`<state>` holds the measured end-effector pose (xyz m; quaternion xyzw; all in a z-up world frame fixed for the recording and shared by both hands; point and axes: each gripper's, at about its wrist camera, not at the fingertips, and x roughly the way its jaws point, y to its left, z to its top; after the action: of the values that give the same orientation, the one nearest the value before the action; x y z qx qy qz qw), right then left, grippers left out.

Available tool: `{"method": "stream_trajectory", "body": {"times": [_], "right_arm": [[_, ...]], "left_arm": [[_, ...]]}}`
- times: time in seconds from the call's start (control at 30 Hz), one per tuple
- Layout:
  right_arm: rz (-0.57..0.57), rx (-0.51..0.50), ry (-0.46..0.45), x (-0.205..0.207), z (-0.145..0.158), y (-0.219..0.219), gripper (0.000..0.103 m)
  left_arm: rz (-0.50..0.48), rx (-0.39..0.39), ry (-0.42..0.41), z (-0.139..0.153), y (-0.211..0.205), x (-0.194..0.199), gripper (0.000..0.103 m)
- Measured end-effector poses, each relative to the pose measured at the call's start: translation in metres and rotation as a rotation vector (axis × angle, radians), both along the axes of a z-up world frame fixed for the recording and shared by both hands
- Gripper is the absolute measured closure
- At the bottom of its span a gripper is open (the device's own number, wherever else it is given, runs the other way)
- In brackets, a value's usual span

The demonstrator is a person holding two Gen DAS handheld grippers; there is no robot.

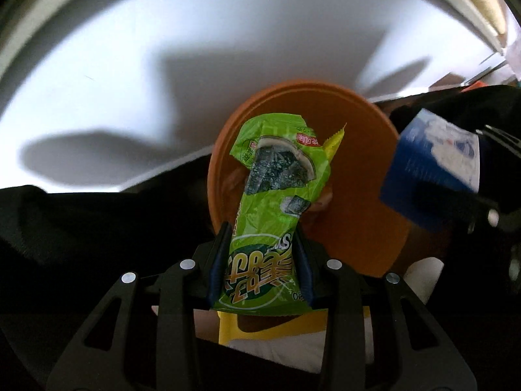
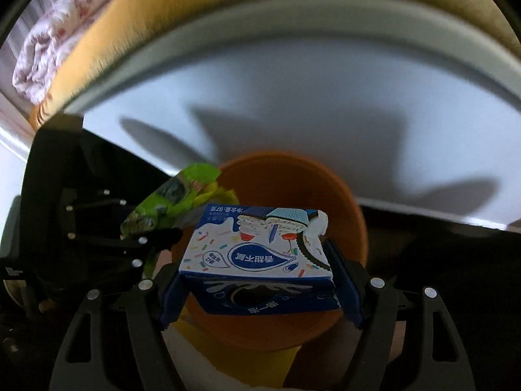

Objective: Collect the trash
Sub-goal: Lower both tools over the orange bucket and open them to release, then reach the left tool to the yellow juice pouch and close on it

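My left gripper is shut on a green snack wrapper, holding it over the mouth of an orange bin. My right gripper is shut on a blue and white biscuit box, held over the same orange bin. In the left wrist view the box shows at the right. In the right wrist view the wrapper and the left gripper show at the left. The bin's inside is mostly hidden.
A white table lies behind the bin; it also shows in the right wrist view. A yellow stool stands under the bin. A yellow mattress edge and a floral quilt lie beyond.
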<state>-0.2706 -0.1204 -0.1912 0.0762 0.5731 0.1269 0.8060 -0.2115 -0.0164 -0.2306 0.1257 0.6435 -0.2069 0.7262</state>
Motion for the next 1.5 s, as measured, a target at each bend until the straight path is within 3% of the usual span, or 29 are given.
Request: {"method": "stream_trajectory", "body": {"times": [0.23, 0.3, 0.37, 0.87, 0.97, 1.07, 1.23, 1.37, 1.5], "right_arm": [[0.0, 0.004, 0.08, 0.004, -0.019, 0.0, 0.028], [0.007, -0.001, 0.089, 0.004, -0.022, 0.001, 0.027], [0.005, -0.016, 0.094, 0.005, -0.023, 0.003, 0.017], [-0.064, 0.055, 0.035, -0.004, 0.004, -0.02, 0.016], [-0.055, 0.058, -0.008, -0.011, 0.026, -0.026, 0.016], [-0.041, 0.06, -0.077, -0.019, 0.058, -0.034, 0.016], [-0.035, 0.076, -0.198, -0.017, 0.118, -0.051, 0.016], [-0.032, 0.092, -0.309, 0.003, 0.161, -0.064, 0.012], [-0.033, 0.027, -0.405, 0.044, 0.188, -0.075, 0.012]], "left_arm": [[0.012, 0.038, 0.048, -0.016, -0.008, 0.006, 0.066], [0.003, 0.062, 0.045, -0.017, -0.011, 0.009, 0.057], [0.0, 0.084, 0.037, -0.017, -0.012, 0.01, 0.027], [0.0, 0.016, -0.025, 0.006, -0.008, -0.001, 0.026], [-0.02, -0.03, -0.058, 0.023, -0.003, -0.006, 0.026], [-0.047, -0.057, -0.143, 0.051, 0.003, -0.013, 0.026], [-0.033, -0.199, -0.255, 0.111, 0.02, -0.019, 0.026], [-0.007, -0.271, -0.376, 0.155, 0.027, -0.016, 0.02], [0.04, -0.311, -0.484, 0.188, 0.03, 0.0, 0.019]]}}
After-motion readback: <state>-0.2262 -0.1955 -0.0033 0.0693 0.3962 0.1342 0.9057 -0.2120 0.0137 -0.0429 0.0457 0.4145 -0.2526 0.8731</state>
